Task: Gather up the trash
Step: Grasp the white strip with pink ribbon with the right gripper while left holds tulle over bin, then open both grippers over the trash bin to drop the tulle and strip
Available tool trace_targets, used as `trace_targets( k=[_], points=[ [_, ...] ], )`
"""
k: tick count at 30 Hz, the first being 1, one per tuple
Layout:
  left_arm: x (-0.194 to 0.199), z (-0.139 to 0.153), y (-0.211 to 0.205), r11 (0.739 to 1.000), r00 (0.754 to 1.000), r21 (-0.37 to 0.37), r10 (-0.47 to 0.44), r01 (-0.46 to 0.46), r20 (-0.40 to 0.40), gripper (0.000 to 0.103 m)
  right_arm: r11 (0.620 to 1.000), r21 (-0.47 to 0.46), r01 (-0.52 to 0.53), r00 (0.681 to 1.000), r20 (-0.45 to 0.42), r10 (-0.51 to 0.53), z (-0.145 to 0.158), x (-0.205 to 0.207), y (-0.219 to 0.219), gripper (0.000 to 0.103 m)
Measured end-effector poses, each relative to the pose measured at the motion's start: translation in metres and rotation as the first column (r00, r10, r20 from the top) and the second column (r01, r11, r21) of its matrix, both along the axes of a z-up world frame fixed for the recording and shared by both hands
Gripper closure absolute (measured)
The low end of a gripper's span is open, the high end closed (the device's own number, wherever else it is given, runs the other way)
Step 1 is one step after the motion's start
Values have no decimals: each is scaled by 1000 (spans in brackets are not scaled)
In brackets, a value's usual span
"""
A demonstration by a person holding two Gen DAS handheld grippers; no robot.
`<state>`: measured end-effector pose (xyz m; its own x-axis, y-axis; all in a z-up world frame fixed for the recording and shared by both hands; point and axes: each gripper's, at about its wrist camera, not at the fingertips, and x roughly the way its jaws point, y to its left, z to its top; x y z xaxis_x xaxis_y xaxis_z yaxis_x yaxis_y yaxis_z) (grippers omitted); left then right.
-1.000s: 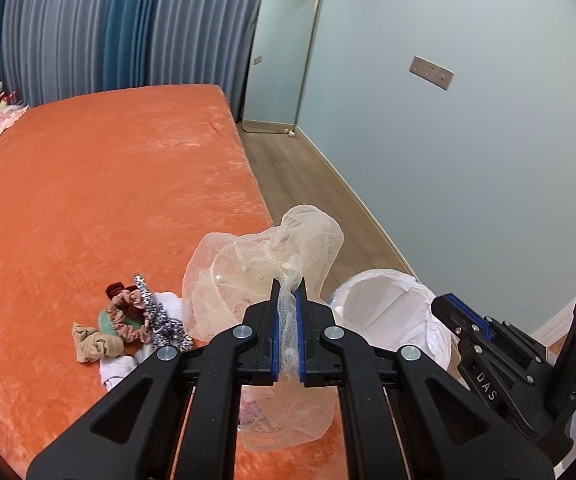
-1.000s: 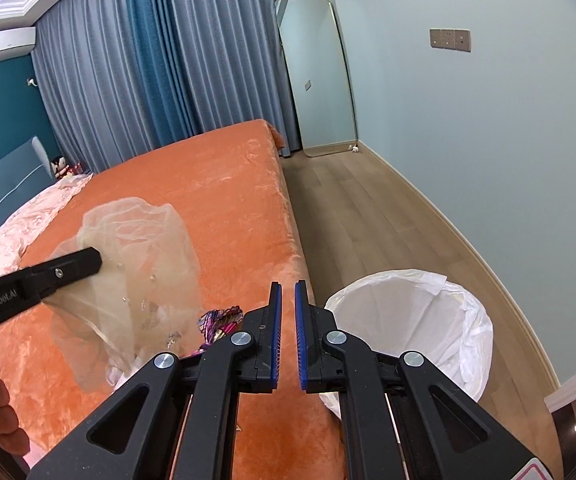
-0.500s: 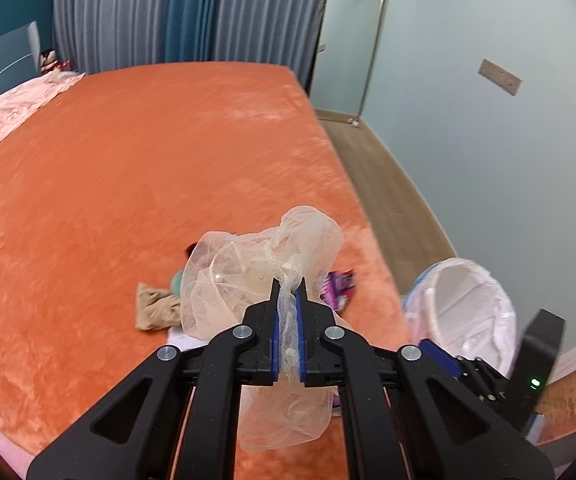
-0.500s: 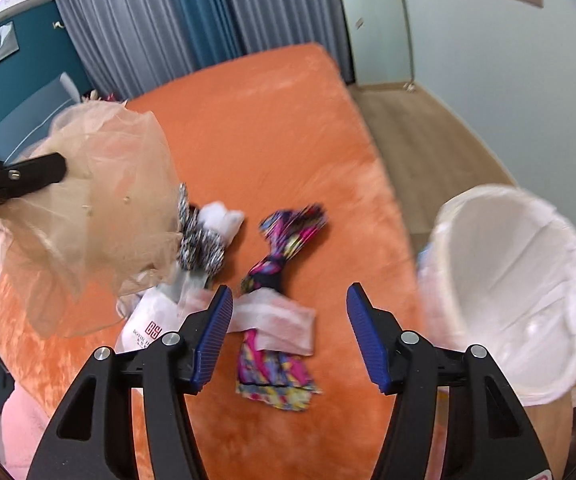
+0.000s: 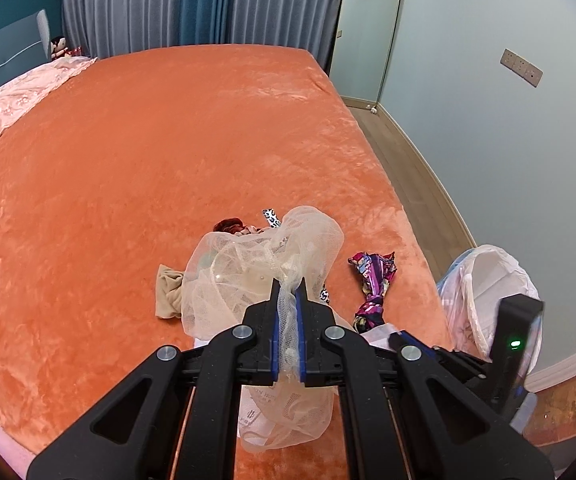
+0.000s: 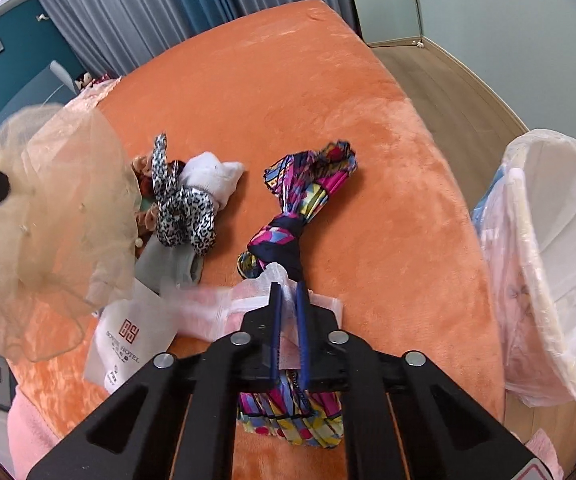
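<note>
My left gripper [image 5: 288,300] is shut on a beige mesh net [image 5: 263,264] and holds it above the orange bed; the net also shows in the right wrist view [image 6: 55,208]. My right gripper [image 6: 288,296] is shut on a clear plastic wrapper [image 6: 215,308] lying on the bed, over a colourful scarf [image 6: 296,208]. A bin with a white liner [image 6: 548,264] stands on the floor right of the bed; it also shows in the left wrist view [image 5: 488,280].
On the orange bed [image 6: 271,92] lie a leopard-print scrunchie [image 6: 183,208], a white sock [image 6: 211,176], a grey cloth [image 6: 171,264] and a white hotel bag [image 6: 127,336]. A mirror [image 5: 364,28] leans on the far wall. Wooden floor runs beside the bed.
My right gripper has dropped onto the bed and shut on the plastic wrapper; it was open half a second ago. My left gripper still holds the net, lifted and swung left.
</note>
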<state>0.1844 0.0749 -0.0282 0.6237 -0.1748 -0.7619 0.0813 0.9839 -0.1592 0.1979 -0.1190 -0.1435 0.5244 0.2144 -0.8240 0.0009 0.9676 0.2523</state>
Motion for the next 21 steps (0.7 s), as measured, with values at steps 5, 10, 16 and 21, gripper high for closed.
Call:
trace_targets(
  k=[5, 10, 16, 21],
  points=[
    [-5, 7, -7, 1000, 1000, -7, -12, 12, 16, 97, 999, 18, 29, 995, 99, -31, 47, -18, -15, 97],
    [-10, 27, -29, 998, 997, -11, -58, 58, 57, 97, 997, 13, 75, 974, 214, -76, 105, -28, -44, 97],
    [-12, 58, -86, 984, 978, -27, -171, 175, 116, 97, 988, -5, 155, 943, 300, -147, 154, -42, -91, 97],
    [-7, 72, -141, 955, 953, -83, -272, 284, 132, 97, 974, -13, 224, 922, 327, -208, 173, -55, -134, 97]
  ],
)
